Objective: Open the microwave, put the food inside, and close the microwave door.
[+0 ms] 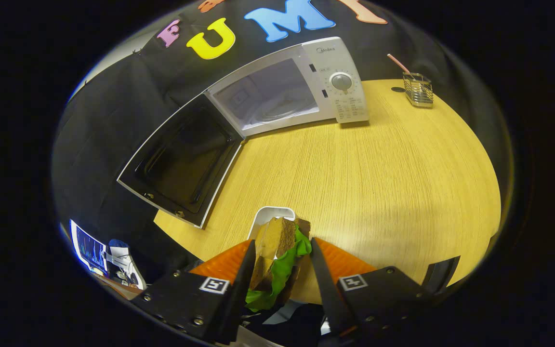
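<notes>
A white microwave [335, 82] stands at the back of the wooden table [378, 168], well beyond my fingers. Its dark-glass door [183, 161] hangs wide open to the left, showing the pale cavity [268, 96] with a glass turntable. My gripper [281, 248] is shut on a toy sandwich [277, 250] of brown bread and green lettuce, held upright between both fingers above the table's near edge. A white plate [270, 214] lies on the table just ahead of the fingertips, partly hidden by the sandwich.
A wire holder [418, 89] with a pink straw stands at the table's back right, right of the microwave. A wide stretch of bare wood lies between the fingers and the microwave. Off the table's near left, a lit screen [87, 250] shows.
</notes>
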